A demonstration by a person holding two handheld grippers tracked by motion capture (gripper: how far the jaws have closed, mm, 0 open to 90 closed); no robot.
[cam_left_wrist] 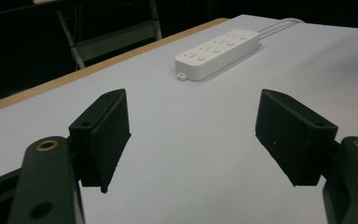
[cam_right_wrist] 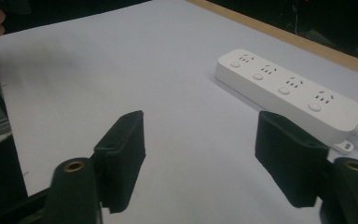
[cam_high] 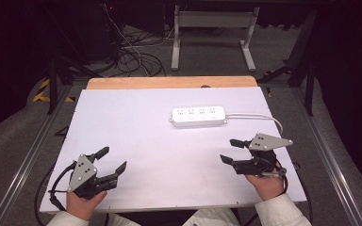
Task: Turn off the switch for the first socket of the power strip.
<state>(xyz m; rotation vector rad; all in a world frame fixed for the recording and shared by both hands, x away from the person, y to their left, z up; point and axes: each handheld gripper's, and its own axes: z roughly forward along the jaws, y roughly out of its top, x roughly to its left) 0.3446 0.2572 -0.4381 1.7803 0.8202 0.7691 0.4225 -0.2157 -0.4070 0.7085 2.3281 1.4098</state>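
At the near edge of the white tabletop (cam_high: 136, 141), a person's two hands come in from below, each holding a hand-held gripper. The left hand-held gripper (cam_high: 108, 161) sits near the near-left corner, its grey plate tilted up, and its jaws stand wide apart with nothing between them; in the left gripper view the two black pads (cam_left_wrist: 103, 135) frame bare white surface. The left hand (cam_high: 82, 203) grips it from behind, a pale sleeve (cam_high: 70, 219) just showing at the bottom edge. The right hand-held gripper (cam_high: 230, 150) lies near the near-right corner, pointing left across the tabletop, its jaws also spread apart and empty; the right gripper view shows its own pads (cam_right_wrist: 121, 156) over bare surface, with the strip just beyond the right pad. The right hand (cam_high: 266, 185) holds it, with a pale sleeve (cam_high: 280, 212) behind. A black cable (cam_high: 52, 186) loops off the left hand-held gripper over the tabletop's near-left edge. Farther back, right of centre, a white power strip (cam_high: 199, 116) lies flat on the tabletop, long side running left to right, with four sockets on top; it is well apart from both grippers. Its white cord (cam_high: 259, 117) runs off its right end and curves toward the right edge. Beyond the white sheet a strip of wood edge (cam_high: 169, 82) shows at the far side. Past that, on the dark floor, lie tangled cables (cam_high: 132, 56) and the white legs of a frame (cam_high: 212, 33).
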